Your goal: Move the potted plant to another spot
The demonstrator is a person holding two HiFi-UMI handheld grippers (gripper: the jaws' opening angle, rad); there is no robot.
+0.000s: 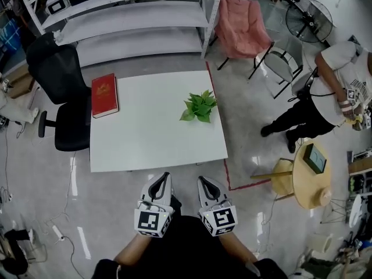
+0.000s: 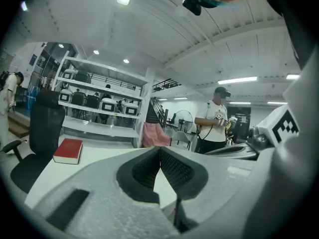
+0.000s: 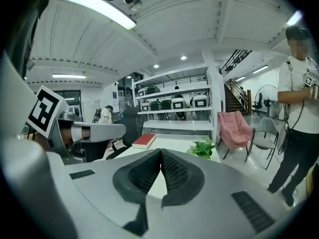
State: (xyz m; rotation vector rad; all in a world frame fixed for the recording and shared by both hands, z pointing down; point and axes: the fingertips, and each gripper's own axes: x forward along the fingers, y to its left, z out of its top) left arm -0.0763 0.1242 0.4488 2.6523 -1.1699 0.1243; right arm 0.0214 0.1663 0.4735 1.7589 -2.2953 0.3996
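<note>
A small green potted plant [image 1: 199, 106] stands on the white table [image 1: 152, 139] near its right edge; the right gripper view also shows the plant [image 3: 202, 147]. Both grippers hang below the table's near edge, close to the person's body. My left gripper [image 1: 165, 178] is shut with nothing in it, its jaws meeting at the tips [image 2: 159, 150]. My right gripper [image 1: 201, 181] is also shut and empty [image 3: 160, 152]. Neither touches the plant or the table.
A red book [image 1: 104, 95] lies at the table's far left corner. A black office chair [image 1: 58, 92] stands to the left, white shelves [image 1: 139, 16] behind, a pink chair [image 1: 239, 25] at back right. A person [image 1: 325, 92] and a round wooden stool [image 1: 308, 176] are at the right.
</note>
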